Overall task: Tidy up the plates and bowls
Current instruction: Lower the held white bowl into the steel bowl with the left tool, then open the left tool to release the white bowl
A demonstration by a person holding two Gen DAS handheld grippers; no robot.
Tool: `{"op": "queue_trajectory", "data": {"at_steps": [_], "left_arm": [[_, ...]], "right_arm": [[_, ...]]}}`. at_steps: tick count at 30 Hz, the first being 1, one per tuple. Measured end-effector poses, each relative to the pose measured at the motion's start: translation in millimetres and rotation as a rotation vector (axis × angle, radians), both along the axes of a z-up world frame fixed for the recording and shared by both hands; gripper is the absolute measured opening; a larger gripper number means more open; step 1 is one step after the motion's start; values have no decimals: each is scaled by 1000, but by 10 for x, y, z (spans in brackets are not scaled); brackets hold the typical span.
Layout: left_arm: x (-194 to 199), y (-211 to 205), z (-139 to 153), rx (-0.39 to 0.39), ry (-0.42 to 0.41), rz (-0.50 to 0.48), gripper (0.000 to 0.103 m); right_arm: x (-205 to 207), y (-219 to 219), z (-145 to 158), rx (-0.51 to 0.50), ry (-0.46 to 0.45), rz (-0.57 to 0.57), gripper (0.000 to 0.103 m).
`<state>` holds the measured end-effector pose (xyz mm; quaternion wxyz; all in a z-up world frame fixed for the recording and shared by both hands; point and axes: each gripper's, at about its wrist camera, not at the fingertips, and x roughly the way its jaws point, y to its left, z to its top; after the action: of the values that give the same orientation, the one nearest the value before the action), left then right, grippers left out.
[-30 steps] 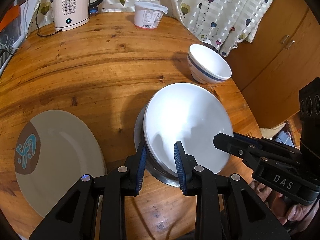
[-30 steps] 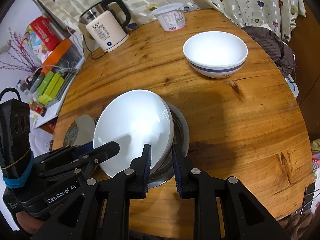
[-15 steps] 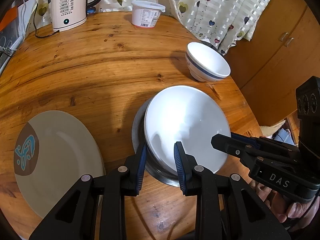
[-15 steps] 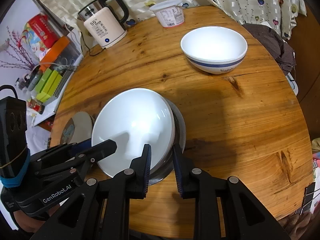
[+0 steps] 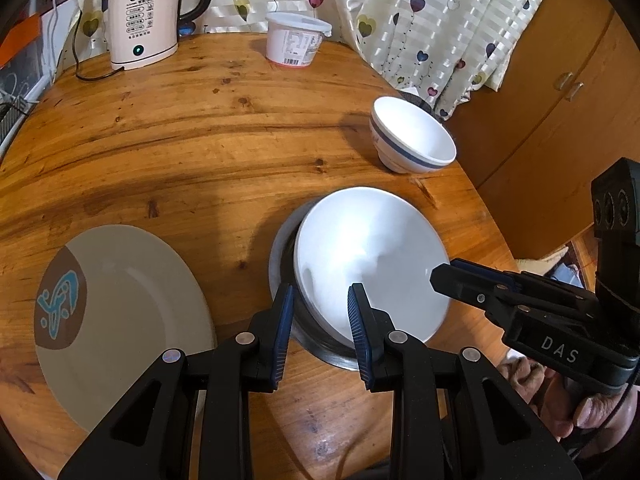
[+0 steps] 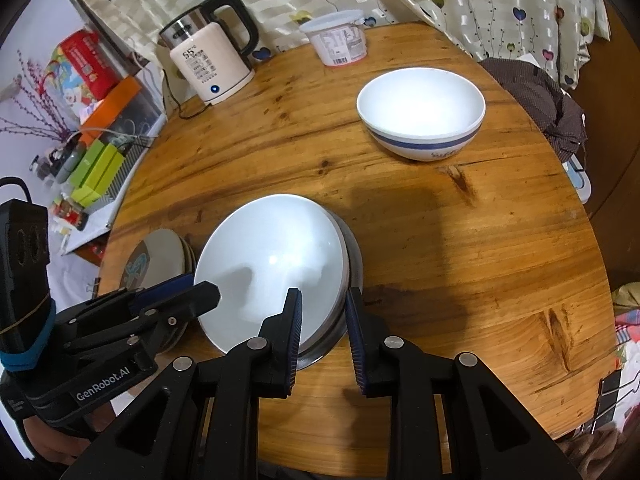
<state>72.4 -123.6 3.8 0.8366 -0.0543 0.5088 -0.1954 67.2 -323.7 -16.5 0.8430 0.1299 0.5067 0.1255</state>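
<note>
White bowl [image 5: 372, 264] gripped at rim by left fingers [image 5: 320, 312] and right fingers [image 6: 322, 320], nested in steel bowl [image 6: 352, 264]; next: release.

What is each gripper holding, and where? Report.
Both appear clamped on the near rim of the white bowl and steel bowl under it: left gripper at its left, right gripper at its right.

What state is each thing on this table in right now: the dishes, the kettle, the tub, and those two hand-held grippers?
White plate: tilted in the metal bowl, both grippers clamped on its rim.
Metal bowl: upright on the table.
Blue-striped bowl: upright, empty.
Beige plate: flat, empty.
Kettle: on, display lit.
Plastic tub: lidded.
Left hand-held gripper: shut on the white plate.
Right hand-held gripper: shut on the white plate.
</note>
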Motion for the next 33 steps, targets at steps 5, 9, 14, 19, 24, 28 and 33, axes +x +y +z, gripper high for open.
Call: {"op": "queue_trajectory", "data": {"at_steps": [5,9,14,19,24,28,33], "left_arm": [[0,26,41,-7,-14,8,29],[2,35,89,-14,-30,11,29],[21,30,144,-19,-51,8,29],[59,17,160,-18,-55,5,29],[101,-16,176,-19,-58,-1,29],[141,-52,197,-20,-60,-10,29],[197,-97,236,-21,-66,-20,29]], "right_arm": [[-15,-27,56,-4,-20,-3,23],[-16,-56,121,-9,-45,-3,23],[-17,-78,188,-23,-74,-2,23],[-3,-92,228,-39,-95,4,27],[18,-131,245,-47,-110,3,32],[41,-172,261,-55,-120,-2,34],[72,-229,290,-66,-132,-10,34]]}}
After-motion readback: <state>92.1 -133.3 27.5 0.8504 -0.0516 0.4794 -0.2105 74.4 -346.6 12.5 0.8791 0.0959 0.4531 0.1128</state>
